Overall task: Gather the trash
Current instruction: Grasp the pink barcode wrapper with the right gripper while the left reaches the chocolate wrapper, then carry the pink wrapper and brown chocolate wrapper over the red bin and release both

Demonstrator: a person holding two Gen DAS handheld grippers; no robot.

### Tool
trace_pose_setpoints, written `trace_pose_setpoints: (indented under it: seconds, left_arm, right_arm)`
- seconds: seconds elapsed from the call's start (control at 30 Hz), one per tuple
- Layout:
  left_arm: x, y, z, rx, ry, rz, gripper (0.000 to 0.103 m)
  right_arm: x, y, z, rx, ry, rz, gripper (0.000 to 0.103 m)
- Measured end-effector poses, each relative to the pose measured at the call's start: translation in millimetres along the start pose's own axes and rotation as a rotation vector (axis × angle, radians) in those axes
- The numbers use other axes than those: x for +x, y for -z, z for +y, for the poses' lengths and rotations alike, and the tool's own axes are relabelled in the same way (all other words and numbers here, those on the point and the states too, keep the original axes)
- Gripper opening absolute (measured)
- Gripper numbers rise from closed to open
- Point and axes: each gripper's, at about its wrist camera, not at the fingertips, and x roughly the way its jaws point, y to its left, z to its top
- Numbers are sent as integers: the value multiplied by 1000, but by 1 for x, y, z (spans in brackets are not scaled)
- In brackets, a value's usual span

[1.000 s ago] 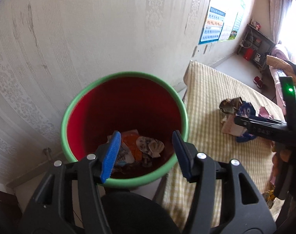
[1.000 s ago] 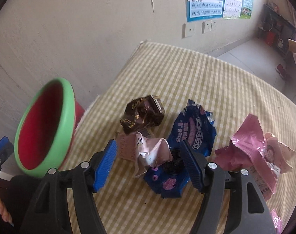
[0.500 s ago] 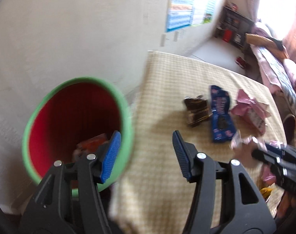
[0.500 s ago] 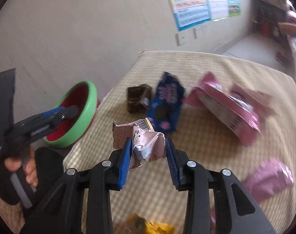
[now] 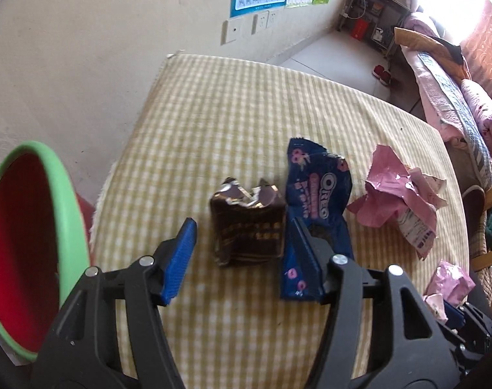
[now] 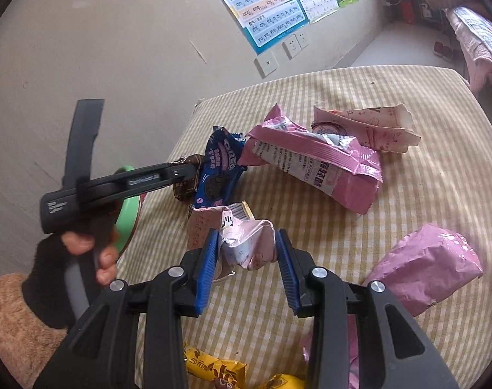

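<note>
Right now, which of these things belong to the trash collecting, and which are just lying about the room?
Part of the job:
- crumpled pink wrapper, clamped in the right gripper
- brown wrapper, ahead of the open left gripper
- Oreo wrapper
- pink packet
- red bin

Just there:
- wall chart
- wall sockets
- red slippers

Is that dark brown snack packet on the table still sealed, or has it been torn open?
Torn open. The brown packet has a ragged, jagged top edge with silvery lining showing. Whether anything remains inside, I cannot tell.
</note>
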Motion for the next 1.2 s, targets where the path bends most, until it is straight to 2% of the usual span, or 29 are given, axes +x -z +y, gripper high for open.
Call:
trace_pose_setpoints:
  seconds: [0.1,0.23,0.27,0.3,0.4,0.67,0.9,1.2]
  left_arm:
    - [13,-4,-8,16,-16,25,57]
    - [23,-5,-7,-21,-21,46,57]
    - [23,-4,-5,-33,-17,46,54]
    - [23,-4,-5,-36,-18,47,46]
    - [18,-2,-3,-24,-18,42,46]
    - [-30,22,2,-25,-25,-57,46]
    - [-83,37,-8,23,-33,-172,46]
    - [-137,51,-4,45,-65,-301,46]
  right_arm:
    - [-6,-1,-6,21,-7,-12,36]
    - [-15,-2,-11,45,-19,-43,37]
    - [-17,-3,-11,46,-18,-49,37]
    - [-18,-2,-11,46,-17,-53,37]
    - [-20,-2,-11,45,-13,-54,37]
    - [-20,-5,-2,11,-3,-67,36]
    - [-23,0,10,-30,17,-69,36]
    - [-42,2,51,-112,22,-110,36]
